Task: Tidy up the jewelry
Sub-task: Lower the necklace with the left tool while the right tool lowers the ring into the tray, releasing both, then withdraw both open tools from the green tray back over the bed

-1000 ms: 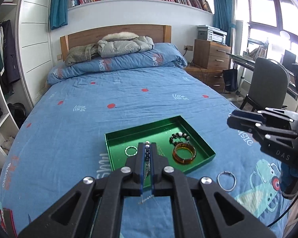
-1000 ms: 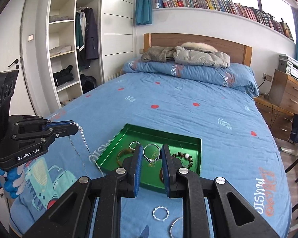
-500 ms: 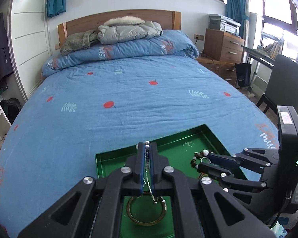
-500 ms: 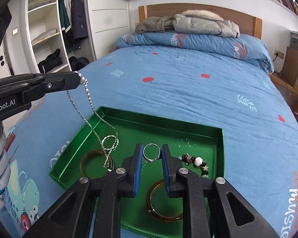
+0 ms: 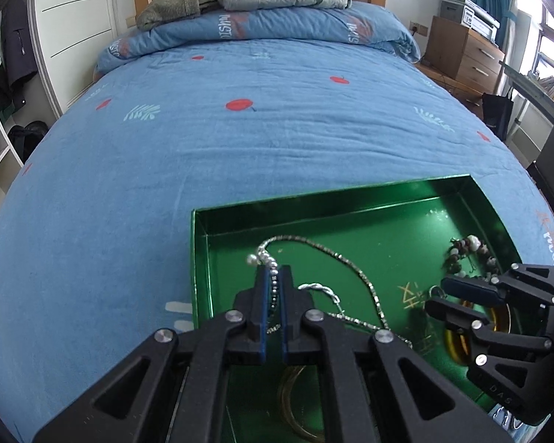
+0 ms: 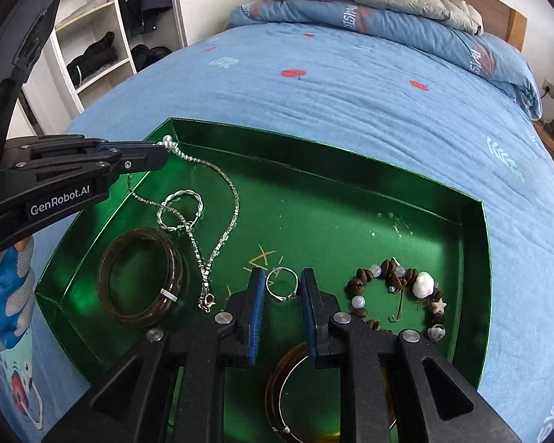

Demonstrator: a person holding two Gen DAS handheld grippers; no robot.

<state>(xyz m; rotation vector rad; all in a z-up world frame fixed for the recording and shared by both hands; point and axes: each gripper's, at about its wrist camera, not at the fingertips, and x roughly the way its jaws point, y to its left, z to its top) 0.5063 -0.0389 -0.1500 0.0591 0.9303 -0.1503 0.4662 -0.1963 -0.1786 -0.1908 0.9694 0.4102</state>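
Necklace chain [image 6: 218,229] runs from the left tool [image 6: 162,149] down into the green tray [image 6: 472,258]: its pearl end is pinched at the tool's tips in the upper left of the right wrist frame, over the tray's far left corner, and the rest drapes to the lower right across the tray floor, with the clasp lying near frame centre beside the brown bangle [image 6: 140,277]. So the chain's long axis goes from upper left to lower centre, and most of it already rests in the tray. In the left wrist view the left tool [image 5: 273,277] is clamped narrow on the beaded end, the chain curving off to the right of the frame.

The right tool [image 6: 280,288] stands low over the tray floor at lower centre, its jaws a small way apart and having just been opening. A silver ring [image 6: 282,284] lies between the blue pads; I cannot tell whether they press on it, though it looks to sit loose. The bead bracelet [image 6: 399,291] lies just right of this tool and a twisted silver ring [image 6: 181,208] sits under the chain to the left.

As I judge it, the coming move is a release for each tool, and each item sits directly beneath its own tool, so no reach across is called for. The left tool's end hangs close to the tray wall, so the pearl end could fall outside.
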